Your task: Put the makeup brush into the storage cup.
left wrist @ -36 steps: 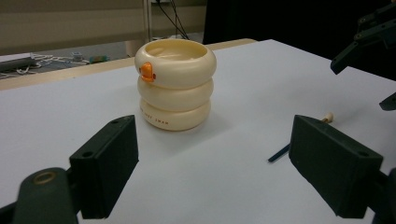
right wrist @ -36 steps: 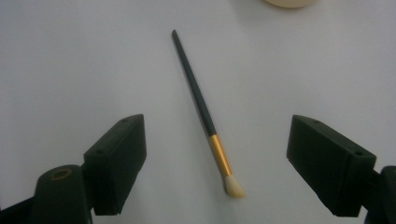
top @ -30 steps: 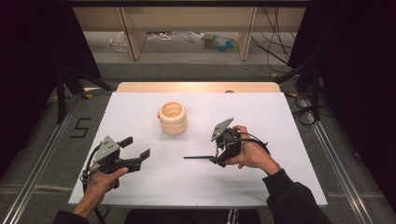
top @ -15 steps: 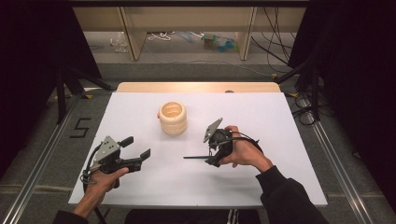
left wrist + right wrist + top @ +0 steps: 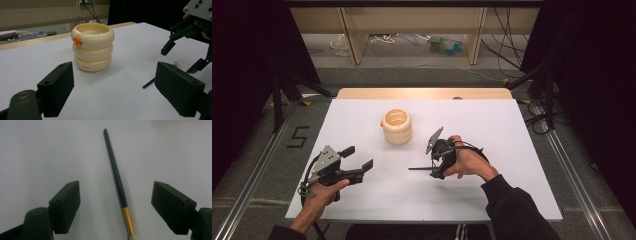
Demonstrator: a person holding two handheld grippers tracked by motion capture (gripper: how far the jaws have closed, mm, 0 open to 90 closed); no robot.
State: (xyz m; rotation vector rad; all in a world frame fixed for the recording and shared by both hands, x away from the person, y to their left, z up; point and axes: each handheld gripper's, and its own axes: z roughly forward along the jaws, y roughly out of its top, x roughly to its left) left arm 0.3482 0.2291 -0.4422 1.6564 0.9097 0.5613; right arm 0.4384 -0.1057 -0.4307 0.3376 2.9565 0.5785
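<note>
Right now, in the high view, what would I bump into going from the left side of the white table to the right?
Left gripper → cream ringed plastic cup → thin dark paintbrush → right gripper in the person's hand.

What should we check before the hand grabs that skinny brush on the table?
1. Right gripper open: ok, jaws wide apart.
2. Brush between the jaws: ok, it lies on the table in the gap, touching neither.
3. Brush centred: not ok, it runs a little slanted in the right gripper view.
4. Nothing on top of the brush: ok.
5. Left gripper out of the way: ok, open and apart.
6. Ringed pot upright and apart from the brush: ok.
</note>
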